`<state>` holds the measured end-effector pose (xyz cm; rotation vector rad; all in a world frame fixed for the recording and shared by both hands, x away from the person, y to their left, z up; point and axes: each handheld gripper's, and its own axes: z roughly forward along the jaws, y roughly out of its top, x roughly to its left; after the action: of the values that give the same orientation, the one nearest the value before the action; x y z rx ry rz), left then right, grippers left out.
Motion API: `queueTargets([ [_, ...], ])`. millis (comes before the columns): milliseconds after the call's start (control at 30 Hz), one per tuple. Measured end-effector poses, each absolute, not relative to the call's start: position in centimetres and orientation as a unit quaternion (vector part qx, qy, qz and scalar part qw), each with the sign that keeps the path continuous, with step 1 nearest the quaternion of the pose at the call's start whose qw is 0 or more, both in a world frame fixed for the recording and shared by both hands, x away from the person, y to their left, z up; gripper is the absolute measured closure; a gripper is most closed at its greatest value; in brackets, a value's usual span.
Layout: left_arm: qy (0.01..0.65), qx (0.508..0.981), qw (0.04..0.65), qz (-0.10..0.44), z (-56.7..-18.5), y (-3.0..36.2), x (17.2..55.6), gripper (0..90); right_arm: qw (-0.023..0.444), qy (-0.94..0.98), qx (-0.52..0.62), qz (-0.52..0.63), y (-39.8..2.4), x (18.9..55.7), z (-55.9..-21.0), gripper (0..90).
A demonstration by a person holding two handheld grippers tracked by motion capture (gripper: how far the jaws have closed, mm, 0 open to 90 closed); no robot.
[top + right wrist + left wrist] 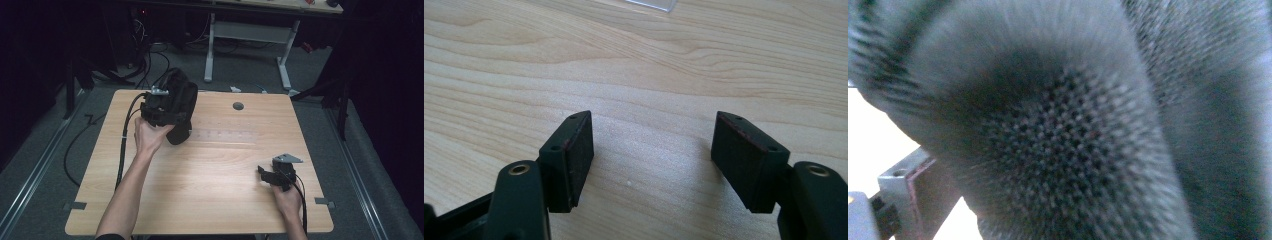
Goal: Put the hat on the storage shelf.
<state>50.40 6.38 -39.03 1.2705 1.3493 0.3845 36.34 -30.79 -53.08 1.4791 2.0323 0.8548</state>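
A bulky dark fabric thing point(181, 107) with a fuzzy grey mesh surface point(1063, 150) is held up over the far left of the wooden table point(210, 185). My left gripper point(159, 107) is pressed into it from the left and is shut on it. One of its fingers point(908, 187) shows at the lower left of the left gripper view; the other is hidden by the fabric. My right gripper point(263, 171) rests low at the table's near right, open point(651, 145), with bare wood between its pads.
A round grey grommet point(238, 106) sits near the far edge. A clear plastic strip point(225, 135) lies across the middle, and its corner point(651, 4) shows ahead of the right gripper. A black cable point(122, 145) trails along the left side. A white-legged desk point(247, 35) stands behind.
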Motion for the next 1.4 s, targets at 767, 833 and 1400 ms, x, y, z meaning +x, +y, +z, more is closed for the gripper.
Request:
queueTargets([
  [767, 0.565, 0.515, 0.629, 0.142, -39.8, 12.6, 43.4, 6.2, 0.241, 0.743, 0.541, 0.313, -30.8, 36.3, -53.1, 33.7],
  [833, 0.566, 0.512, 0.631, 0.140, -40.3, 13.2, 42.8, 7.5, 0.241, 0.743, 0.541, 0.312, -30.8, 36.3, -53.1, 33.7],
  [1400, 0.594, 0.515, 0.610, 0.096, -46.9, 15.4, 40.3, 17.1, 0.241, 0.742, 0.542, 0.312, -30.8, 36.4, -53.1, 33.7],
])
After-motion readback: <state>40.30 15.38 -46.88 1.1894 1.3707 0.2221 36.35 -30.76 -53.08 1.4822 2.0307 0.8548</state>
